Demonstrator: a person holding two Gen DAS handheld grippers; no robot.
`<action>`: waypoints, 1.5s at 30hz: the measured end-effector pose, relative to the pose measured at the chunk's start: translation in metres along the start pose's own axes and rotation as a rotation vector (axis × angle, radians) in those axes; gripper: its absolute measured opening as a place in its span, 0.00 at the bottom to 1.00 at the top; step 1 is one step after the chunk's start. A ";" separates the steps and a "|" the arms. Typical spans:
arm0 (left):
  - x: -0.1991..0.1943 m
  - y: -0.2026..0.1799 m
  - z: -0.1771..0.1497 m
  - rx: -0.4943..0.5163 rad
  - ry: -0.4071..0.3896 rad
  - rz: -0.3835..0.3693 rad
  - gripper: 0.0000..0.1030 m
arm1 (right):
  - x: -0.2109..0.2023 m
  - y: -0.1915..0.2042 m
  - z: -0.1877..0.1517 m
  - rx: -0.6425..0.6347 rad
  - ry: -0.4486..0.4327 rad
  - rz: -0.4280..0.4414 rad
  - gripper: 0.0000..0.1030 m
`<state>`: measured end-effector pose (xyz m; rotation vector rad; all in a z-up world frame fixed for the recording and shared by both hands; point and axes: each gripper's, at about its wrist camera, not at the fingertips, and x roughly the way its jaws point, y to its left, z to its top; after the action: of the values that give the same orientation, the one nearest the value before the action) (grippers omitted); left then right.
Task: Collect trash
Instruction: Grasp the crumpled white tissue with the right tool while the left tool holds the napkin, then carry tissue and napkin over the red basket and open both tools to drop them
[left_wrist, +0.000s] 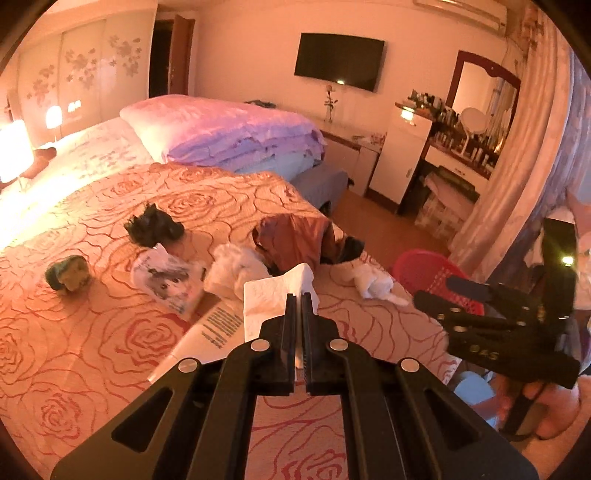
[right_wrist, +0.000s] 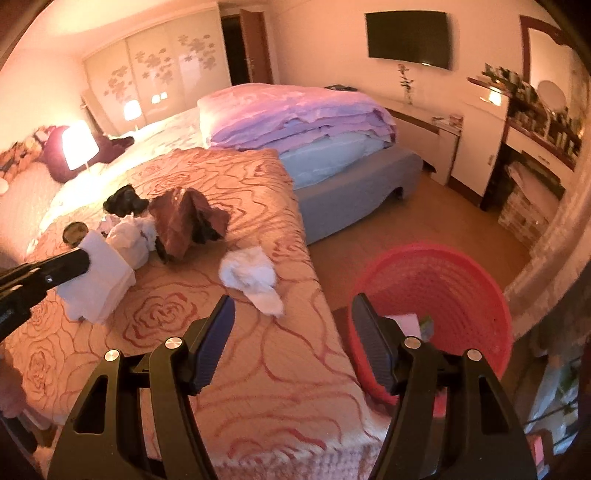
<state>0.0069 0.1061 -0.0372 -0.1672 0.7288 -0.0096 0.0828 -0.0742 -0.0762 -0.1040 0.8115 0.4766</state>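
Observation:
My left gripper (left_wrist: 299, 297) is shut on a flat white tissue (left_wrist: 273, 299), lifted just above the rose-patterned bedspread (left_wrist: 92, 350). In the right wrist view the same left gripper (right_wrist: 81, 264) comes in from the left with the tissue (right_wrist: 103, 288) hanging from it. My right gripper (right_wrist: 293, 302) is open with nothing between its fingers, over the bed's edge beside the red mesh basket (right_wrist: 461, 280). A crumpled white tissue (right_wrist: 251, 277) lies just ahead of it. More litter lies farther back: a white wad (left_wrist: 236, 269), a brown wrapper (left_wrist: 295, 236), a black crumpled piece (left_wrist: 155, 225).
The red basket (left_wrist: 424, 269) stands on the floor by the bed corner, with paper scraps (right_wrist: 406, 321) inside. A printed packet (left_wrist: 166, 280), a greenish lump (left_wrist: 68, 275) and a white printed tube (left_wrist: 207, 332) lie on the spread. Folded pink quilts (left_wrist: 229, 133) are piled behind; a dresser (left_wrist: 461, 162) stands on the right.

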 end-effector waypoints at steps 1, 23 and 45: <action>-0.002 0.002 0.001 -0.002 -0.004 0.001 0.03 | 0.004 0.004 0.003 -0.013 0.000 0.002 0.62; -0.002 0.026 0.001 -0.044 -0.002 0.019 0.03 | 0.058 0.031 0.017 -0.094 0.079 0.024 0.39; -0.011 -0.001 0.011 -0.010 -0.033 -0.003 0.03 | -0.031 0.005 0.020 -0.005 -0.078 0.018 0.36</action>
<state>0.0056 0.1073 -0.0215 -0.1777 0.6962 -0.0063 0.0761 -0.0758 -0.0399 -0.0823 0.7348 0.4970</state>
